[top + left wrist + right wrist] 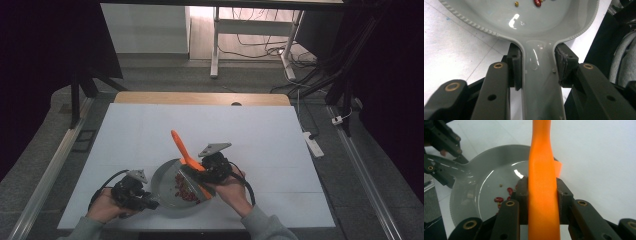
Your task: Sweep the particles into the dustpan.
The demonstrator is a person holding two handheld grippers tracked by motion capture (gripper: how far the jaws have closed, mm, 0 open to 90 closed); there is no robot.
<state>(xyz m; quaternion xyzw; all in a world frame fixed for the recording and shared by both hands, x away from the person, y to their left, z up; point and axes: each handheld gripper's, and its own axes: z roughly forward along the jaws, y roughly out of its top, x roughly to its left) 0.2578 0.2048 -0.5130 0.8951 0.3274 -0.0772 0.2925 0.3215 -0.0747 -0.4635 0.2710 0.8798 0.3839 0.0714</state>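
High view: grey pan (172,192) sits on the white table (150,135) near the front edge, roughly centre; red beans (186,189) piled in its right half, left half of the bowl bare; left gripper (150,204) at the pan's left-near side, closed on the pan handle, person's left hand (106,206) behind it; right gripper (204,176) over the pan's right rim, person's right hand (235,190) behind it, clamped on an orange spatula (186,157); spatula handle sticks up and away to the far left, blade end down in the beans.

Left gripper view: pan handle (541,87) runs straight up between both jaws; pads pressed against its two sides, jaws narrowed to the handle's width; pan bowl (531,22) beyond, beaded rim, a couple of beans (537,3) at the far top; white table under it at left.

Right gripper view: orange spatula (543,195) held between the jaws, both pads tight on it; grey pan (486,177) beyond at left, a few red beans (499,200) scattered on its floor; left gripper (441,167) at far left on the pan handle.
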